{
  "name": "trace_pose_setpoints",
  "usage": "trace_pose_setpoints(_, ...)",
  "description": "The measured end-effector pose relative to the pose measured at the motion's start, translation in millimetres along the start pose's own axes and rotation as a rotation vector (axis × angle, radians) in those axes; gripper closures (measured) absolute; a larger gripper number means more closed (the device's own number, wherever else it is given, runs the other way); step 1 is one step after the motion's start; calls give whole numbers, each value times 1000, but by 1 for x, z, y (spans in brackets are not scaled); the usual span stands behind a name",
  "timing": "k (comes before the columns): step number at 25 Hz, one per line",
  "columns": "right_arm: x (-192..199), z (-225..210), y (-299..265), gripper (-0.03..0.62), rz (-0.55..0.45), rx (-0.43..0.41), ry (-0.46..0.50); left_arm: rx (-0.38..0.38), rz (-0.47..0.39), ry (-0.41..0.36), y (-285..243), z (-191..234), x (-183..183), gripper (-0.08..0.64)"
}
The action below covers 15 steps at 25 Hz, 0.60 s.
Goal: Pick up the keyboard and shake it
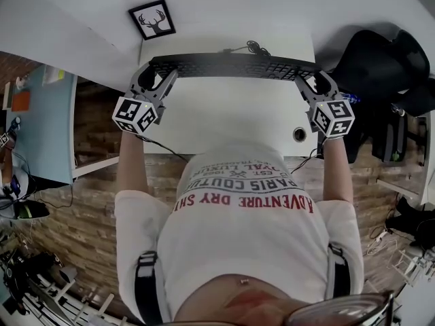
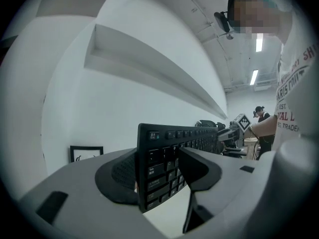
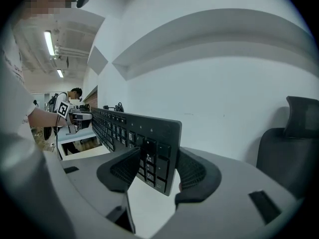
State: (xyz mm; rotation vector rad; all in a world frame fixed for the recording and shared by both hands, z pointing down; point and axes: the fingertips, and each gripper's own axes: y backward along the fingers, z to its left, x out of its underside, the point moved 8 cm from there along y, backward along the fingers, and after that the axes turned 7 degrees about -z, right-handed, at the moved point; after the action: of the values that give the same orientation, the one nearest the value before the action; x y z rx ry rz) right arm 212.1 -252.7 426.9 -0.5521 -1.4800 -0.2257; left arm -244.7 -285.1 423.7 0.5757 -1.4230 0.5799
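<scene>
Keyboard point(image 1: 234, 66), black with a dark cable point(image 1: 253, 46) at its far edge, is held by its two short ends over the far part of the white counter point(image 1: 231, 121), close to the white wall. The left gripper point(image 1: 155, 79) clamps the left end between ribbed pads, and the right gripper point(image 1: 316, 83) clamps the right end likewise, with both pairs of jaws spread wide by the board's thickness. In the left gripper view a key marked "Tab" point(image 2: 150, 168) can be read; the other legends are too small. The person's shirt point(image 1: 245, 195) carries "ADVENTURE DRY" in red. A framed antler picture point(image 1: 152, 20) stands beyond the left end, a black chair point(image 1: 380, 66) lies off the right end, and the near half of the counter is bare except for a round cable hole point(image 1: 300, 134).
</scene>
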Motion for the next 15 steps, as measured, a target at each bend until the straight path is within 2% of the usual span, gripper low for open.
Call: trace_pose_setpoints(15,3,0,5,354,13,11,-13,5,20,12,-1,-4,3,319)
